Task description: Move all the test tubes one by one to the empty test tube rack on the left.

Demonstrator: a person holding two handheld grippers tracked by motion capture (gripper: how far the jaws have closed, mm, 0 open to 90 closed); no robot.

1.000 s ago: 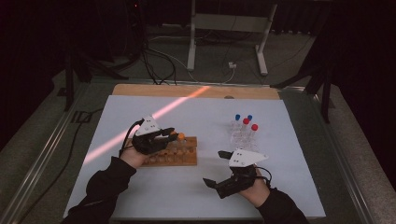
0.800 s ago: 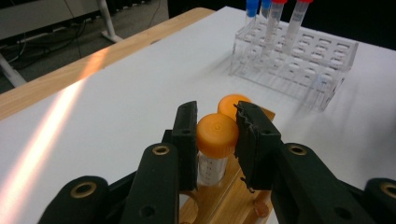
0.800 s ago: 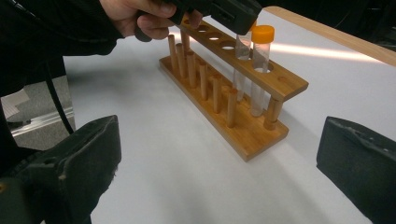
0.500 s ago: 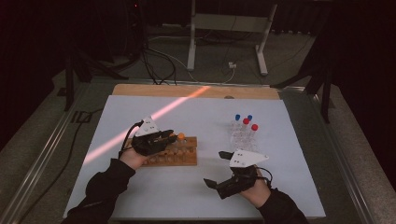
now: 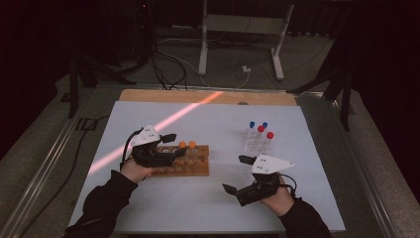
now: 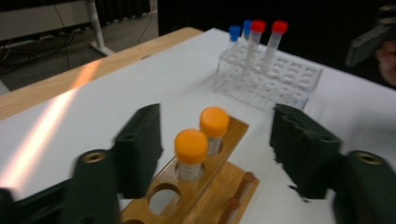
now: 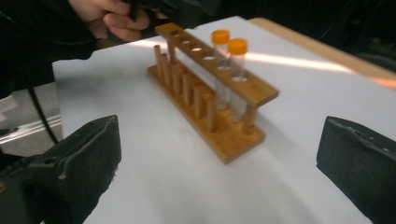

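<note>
Your left gripper (image 5: 171, 145) has just been opening, its jaws standing clear either side of two orange-capped tubes (image 6: 201, 140) seated in the wooden rack (image 5: 190, 166). At two o'clock, four red- and blue-capped tubes (image 5: 260, 133) wait in the clear rack (image 5: 255, 145). Your right gripper (image 5: 236, 173) hangs released, empty.

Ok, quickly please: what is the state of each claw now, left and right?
Left claw: open, its jaws have just been opening, around the nearer orange-capped tube in the wooden rack, not pressing it.
Right claw: open, holding nothing.
</note>
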